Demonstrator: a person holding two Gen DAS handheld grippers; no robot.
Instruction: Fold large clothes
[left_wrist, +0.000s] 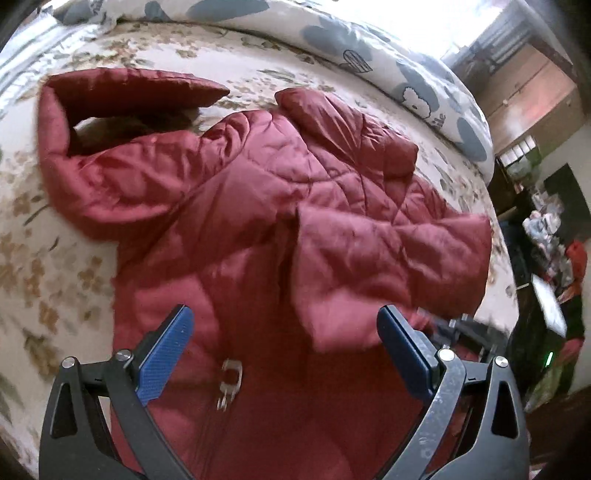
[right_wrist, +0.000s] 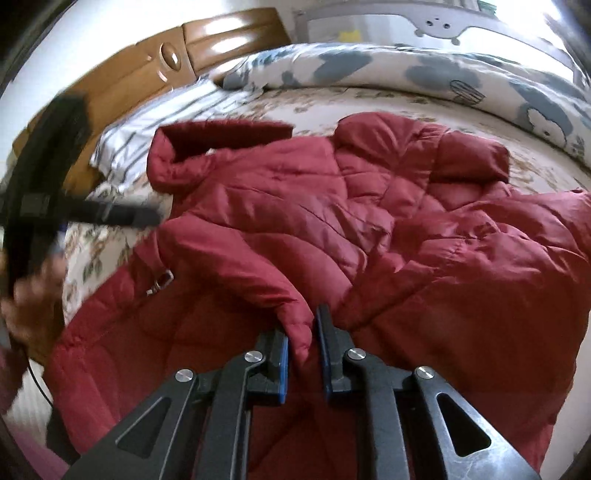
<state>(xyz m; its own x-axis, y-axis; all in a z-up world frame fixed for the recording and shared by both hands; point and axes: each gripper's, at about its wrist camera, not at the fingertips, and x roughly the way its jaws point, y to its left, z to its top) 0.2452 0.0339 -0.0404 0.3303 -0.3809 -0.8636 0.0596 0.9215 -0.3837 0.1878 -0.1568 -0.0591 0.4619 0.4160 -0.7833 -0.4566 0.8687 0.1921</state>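
Folding in a sleeve: right gripper (right_wrist: 301, 343) pinches the cuff of the quilted dark-red padded jacket (right_wrist: 332, 206), which lies spread on the floral-print bedsheet (left_wrist: 44, 266). Cuff rests over the jacket's middle, near its metal zip pull (right_wrist: 162, 280). Left gripper (left_wrist: 284, 347) hangs spread wide above the jacket's lower front, holding nothing. Next, likely: release cuff, smooth sleeve flat, then take the far sleeve.

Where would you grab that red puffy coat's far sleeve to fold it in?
Probably at the cuff end of the far sleeve, coming from above and the bed's far side: it lies bent on top of the red coat, its end free and thin enough to pinch. The right gripper already pinches the near sleeve's cuff this way.
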